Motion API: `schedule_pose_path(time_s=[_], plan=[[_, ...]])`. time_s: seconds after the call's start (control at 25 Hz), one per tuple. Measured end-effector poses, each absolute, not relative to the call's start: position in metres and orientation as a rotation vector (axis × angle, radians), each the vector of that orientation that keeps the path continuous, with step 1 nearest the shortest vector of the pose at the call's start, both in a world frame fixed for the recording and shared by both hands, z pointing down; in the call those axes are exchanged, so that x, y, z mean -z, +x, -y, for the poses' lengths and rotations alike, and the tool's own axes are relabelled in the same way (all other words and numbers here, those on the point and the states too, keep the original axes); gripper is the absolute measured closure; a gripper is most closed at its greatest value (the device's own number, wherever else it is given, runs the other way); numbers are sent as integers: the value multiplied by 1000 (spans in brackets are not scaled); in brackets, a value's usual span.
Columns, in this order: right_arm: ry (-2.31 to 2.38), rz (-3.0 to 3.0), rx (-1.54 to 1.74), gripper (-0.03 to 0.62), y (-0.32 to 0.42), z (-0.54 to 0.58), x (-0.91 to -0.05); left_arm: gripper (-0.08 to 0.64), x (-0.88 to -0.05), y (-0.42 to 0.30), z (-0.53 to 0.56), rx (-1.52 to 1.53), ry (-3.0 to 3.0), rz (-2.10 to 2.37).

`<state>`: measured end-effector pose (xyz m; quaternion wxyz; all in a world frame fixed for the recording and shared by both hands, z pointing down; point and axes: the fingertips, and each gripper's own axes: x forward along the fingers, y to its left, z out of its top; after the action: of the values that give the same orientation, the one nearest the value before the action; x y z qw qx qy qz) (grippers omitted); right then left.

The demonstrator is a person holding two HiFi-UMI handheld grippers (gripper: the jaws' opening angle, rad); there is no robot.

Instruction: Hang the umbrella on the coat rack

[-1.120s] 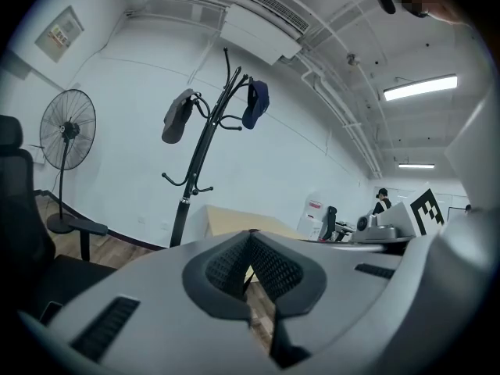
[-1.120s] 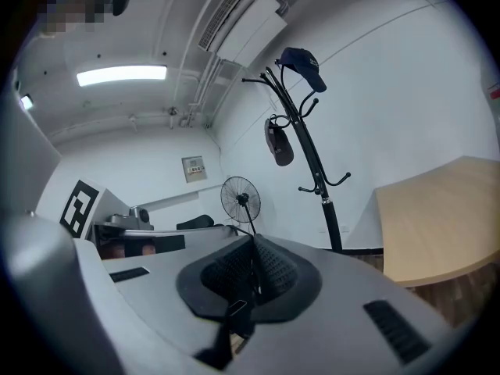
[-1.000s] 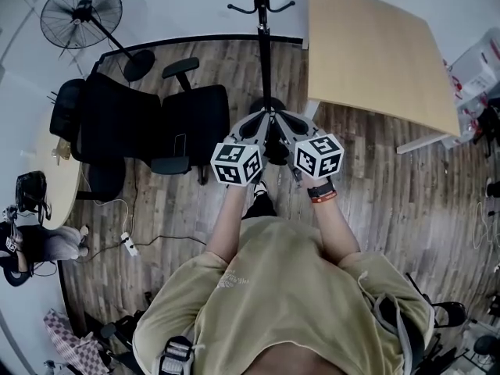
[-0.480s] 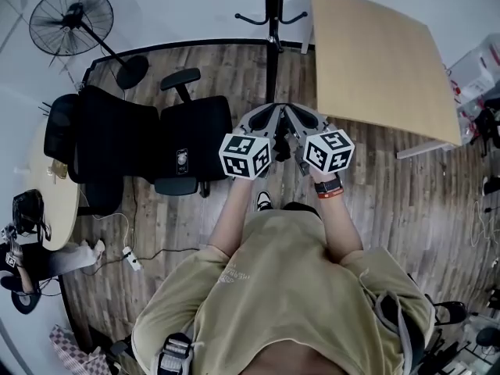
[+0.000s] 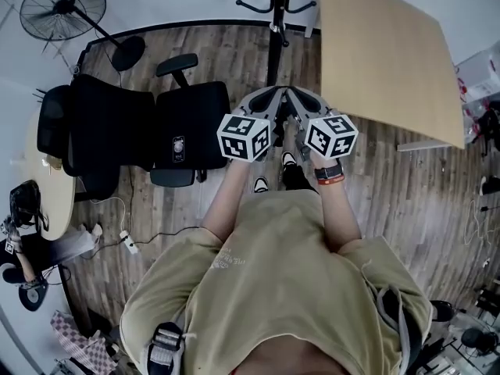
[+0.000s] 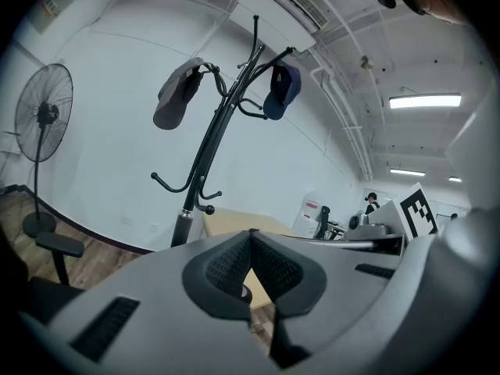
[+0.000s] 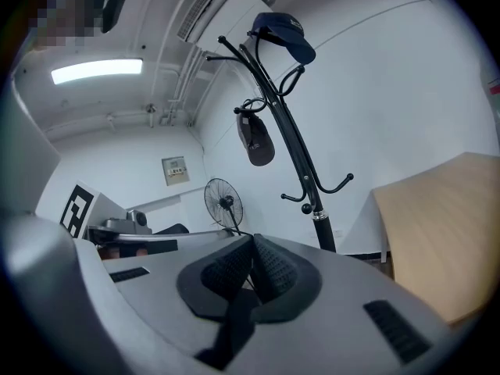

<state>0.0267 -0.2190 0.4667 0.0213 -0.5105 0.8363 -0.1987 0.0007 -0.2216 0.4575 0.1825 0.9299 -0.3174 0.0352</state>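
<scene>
Wood floor underfoot; coat rack carries two caps; left gripper and right gripper closed, empty.

Coat rack ahead, table rightward.

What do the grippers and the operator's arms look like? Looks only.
Both the left gripper and right gripper: grey moulded bodies, black ribbed fingers, each carrying a white cube with black square markers. Bare forearms; khaki short-sleeved T-shirt; black watch with an orange band on the right wrist.
</scene>
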Motion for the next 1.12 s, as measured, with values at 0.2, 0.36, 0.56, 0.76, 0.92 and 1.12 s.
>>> schedule_pose_path(time_s=[0.2, 0.36, 0.56, 0.76, 0.92, 1.12], plan=[[-1564, -2595, 660, 572, 35, 242, -477, 537, -466, 11, 245, -128, 2611, 904], [-1562, -2609, 663, 572, 50, 259, -474, 537, -466, 25, 259, -129, 2600, 912], [-1529, -2605, 682, 572, 61, 278, -475, 537, -467, 35, 280, -131, 2594, 935], [-1520, -2606, 681, 572, 64, 296, -479, 537, -469, 37, 296, -136, 2596, 947], [-1541, -2619, 651, 572, 70, 308, -481, 537, -472, 42, 306, -142, 2591, 958], [-1532, -2628, 657, 572, 74, 322, -484, 537, -475, 46, 319, -155, 2583, 976]])
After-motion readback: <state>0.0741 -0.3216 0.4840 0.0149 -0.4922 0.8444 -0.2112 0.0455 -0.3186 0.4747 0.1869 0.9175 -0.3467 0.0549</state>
